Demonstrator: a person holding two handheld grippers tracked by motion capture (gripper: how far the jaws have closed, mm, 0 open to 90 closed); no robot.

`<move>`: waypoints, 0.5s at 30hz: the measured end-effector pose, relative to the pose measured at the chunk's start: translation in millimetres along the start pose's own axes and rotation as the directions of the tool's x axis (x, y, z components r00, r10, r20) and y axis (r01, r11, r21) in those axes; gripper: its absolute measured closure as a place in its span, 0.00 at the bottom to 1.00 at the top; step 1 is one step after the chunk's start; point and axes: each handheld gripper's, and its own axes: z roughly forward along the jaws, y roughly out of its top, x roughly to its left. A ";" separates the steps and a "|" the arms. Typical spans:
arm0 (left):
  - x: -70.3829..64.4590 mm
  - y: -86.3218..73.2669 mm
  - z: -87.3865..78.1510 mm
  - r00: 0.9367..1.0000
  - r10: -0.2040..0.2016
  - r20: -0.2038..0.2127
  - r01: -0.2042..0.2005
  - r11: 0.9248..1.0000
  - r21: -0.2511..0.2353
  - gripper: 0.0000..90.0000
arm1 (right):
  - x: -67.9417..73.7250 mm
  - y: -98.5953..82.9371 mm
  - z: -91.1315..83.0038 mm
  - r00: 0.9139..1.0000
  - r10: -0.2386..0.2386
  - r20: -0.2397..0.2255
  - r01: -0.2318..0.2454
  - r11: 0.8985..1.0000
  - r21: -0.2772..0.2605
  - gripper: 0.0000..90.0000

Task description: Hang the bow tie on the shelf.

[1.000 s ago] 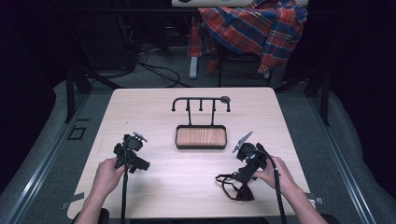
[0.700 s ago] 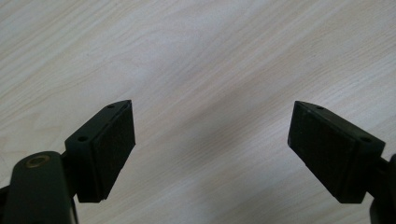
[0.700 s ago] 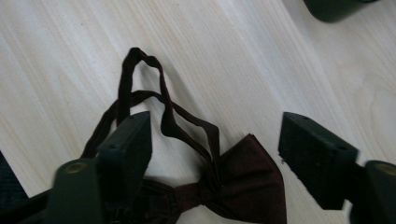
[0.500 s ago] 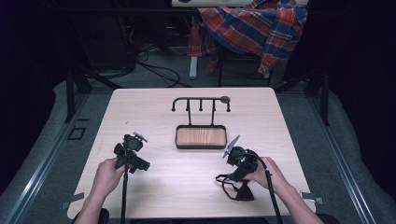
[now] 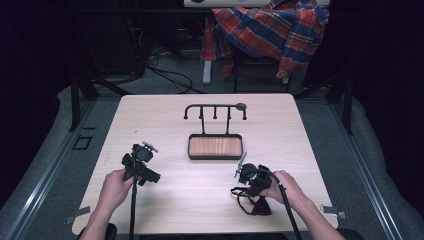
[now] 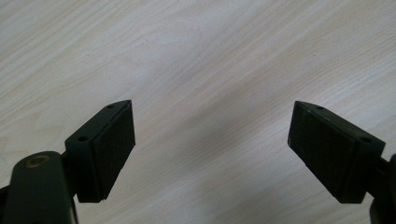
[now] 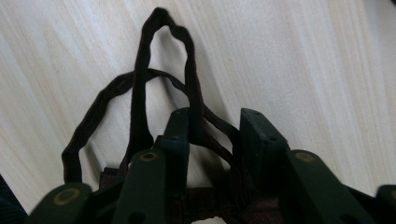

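Right gripper (image 7: 215,128) over strap loops (image 7: 140,93), near table (image 5: 300,125) edge.

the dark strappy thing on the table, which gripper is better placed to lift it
Right. The right gripper already has its jaws down around the strap loops of the dark strappy item, not yet closed. The left gripper sits open over bare table, across from it.

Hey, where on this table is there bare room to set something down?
Bare wood between the left gripper and right gripper, in front of the tray; also both table corners beside the hook rack. Crowded spot: the dark straps under the right hand.
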 end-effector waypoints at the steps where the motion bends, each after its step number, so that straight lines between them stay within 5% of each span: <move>1: 0.1 0.0 0.1 1.000 0.000 -0.001 0.000 1.000 0.000 0.17 | 0.8 0.2 0.7 1.000 -0.008 0.003 0.008 1.000 0.008 0.75; 6: 0.2 0.0 0.2 1.000 0.000 0.000 0.000 1.000 0.000 0.17 | 3.3 0.1 2.2 1.000 -0.024 0.016 0.023 0.999 0.031 0.92; 10: 0.3 0.0 0.1 1.000 0.000 -0.001 0.000 1.000 0.000 0.17 | 3.2 -1.3 1.7 0.999 -0.021 0.025 0.020 0.999 0.037 0.97; 15: 0.6 -0.2 -0.2 1.000 -0.001 -0.002 0.001 1.000 0.004 0.17 | 0.1 -5.9 -16.5 0.998 0.031 0.061 -0.028 0.999 -0.044 0.98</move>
